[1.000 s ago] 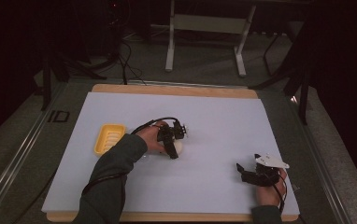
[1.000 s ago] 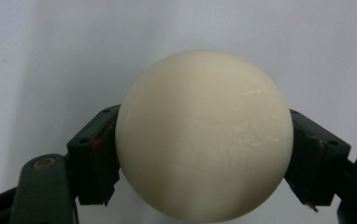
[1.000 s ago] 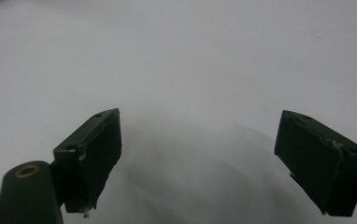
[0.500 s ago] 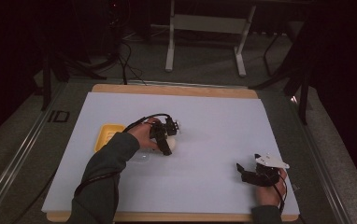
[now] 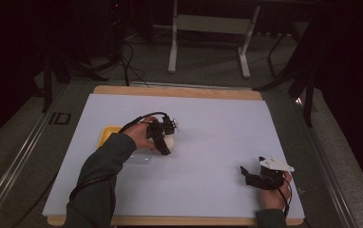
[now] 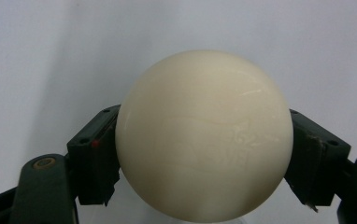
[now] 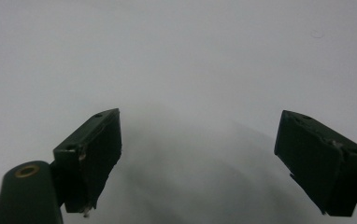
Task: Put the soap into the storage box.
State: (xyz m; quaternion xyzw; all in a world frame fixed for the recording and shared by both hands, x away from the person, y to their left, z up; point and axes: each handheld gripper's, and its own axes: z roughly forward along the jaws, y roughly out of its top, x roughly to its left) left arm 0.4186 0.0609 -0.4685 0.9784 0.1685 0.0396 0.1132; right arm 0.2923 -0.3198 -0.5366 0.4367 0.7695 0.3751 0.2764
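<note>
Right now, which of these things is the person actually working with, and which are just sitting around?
In use:
- cream-white smooth ball, clamped in the left gripper
- yellow tray, close beside that gripper

Likely idle:
- right gripper, open over bare white tabletop
- pale metal stand beyond the table

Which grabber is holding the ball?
The left gripper: its jaws are clamped on the cream ball. The right gripper is open, with nothing between its jaws.
</note>
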